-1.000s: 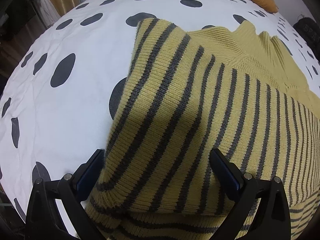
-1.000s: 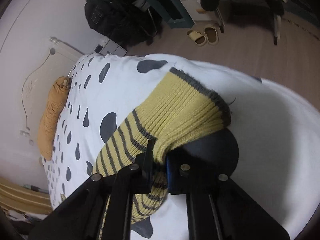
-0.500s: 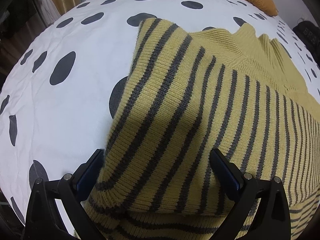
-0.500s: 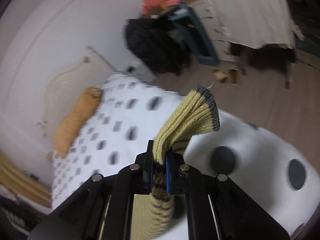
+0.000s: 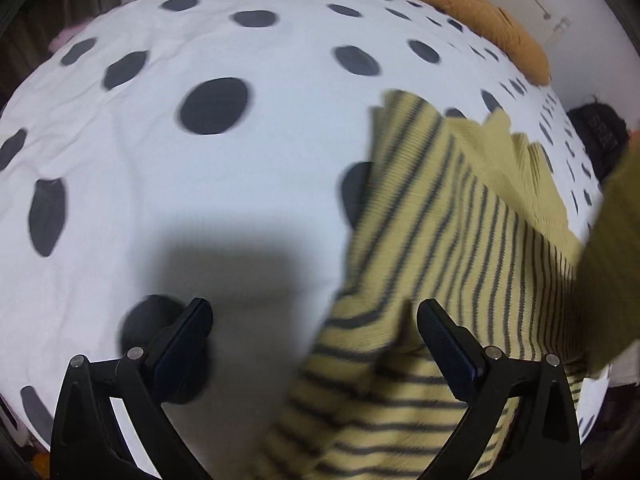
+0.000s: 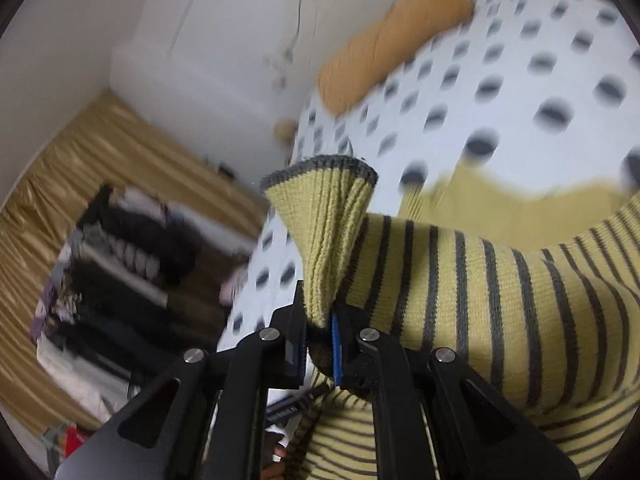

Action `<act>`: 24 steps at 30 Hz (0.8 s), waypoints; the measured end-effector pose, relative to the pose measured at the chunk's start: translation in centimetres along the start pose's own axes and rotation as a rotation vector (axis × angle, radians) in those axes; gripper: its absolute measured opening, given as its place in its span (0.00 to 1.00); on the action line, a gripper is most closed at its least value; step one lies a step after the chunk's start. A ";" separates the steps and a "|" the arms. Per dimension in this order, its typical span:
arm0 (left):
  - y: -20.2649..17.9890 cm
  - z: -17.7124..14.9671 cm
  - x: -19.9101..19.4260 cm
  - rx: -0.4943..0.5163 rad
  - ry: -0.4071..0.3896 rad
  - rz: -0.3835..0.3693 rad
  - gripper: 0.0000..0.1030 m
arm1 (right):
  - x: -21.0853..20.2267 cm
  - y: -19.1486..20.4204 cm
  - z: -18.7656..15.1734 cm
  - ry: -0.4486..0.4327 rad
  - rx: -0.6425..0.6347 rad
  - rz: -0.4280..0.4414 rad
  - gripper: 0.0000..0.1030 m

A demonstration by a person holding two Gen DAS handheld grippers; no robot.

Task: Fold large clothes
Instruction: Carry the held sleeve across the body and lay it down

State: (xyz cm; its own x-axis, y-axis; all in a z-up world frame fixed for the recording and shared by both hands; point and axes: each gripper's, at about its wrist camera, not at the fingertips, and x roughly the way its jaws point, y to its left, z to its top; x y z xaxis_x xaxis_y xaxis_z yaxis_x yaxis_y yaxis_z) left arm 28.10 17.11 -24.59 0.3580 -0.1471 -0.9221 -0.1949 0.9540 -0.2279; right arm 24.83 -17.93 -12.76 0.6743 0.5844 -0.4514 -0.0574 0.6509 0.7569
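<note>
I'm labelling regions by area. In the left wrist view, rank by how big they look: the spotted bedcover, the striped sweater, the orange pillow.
1. spotted bedcover, filling most of the view.
2. striped sweater, though it lies nearest the lens, which inflates it.
3. orange pillow, smallest, but farthest away, so its true size is unsure.

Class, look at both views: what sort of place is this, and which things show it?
Most likely a bedroom: a bed with a spotted cover, an orange pillow at its head, and clothes hanging by a curtain.
</note>
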 end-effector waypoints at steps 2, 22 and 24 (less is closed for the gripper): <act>2.4 -0.2 -0.6 -0.035 0.012 -0.013 0.99 | 5.7 -0.5 -2.6 0.098 0.046 0.018 0.10; -9.2 3.0 -0.7 0.143 -0.007 -0.164 0.97 | -1.9 -4.1 -4.6 0.145 0.048 -0.228 0.71; -8.5 2.1 1.7 0.064 0.139 -0.181 0.89 | -3.9 -5.1 -4.6 0.123 0.085 -0.236 0.71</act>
State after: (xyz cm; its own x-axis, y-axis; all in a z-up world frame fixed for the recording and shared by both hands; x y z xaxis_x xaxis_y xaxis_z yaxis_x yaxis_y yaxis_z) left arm 32.27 9.24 -23.60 0.2517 -0.3475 -0.9033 -0.0793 0.9228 -0.3771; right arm 19.11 -21.33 -17.01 0.5667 0.4793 -0.6702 0.1565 0.7360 0.6587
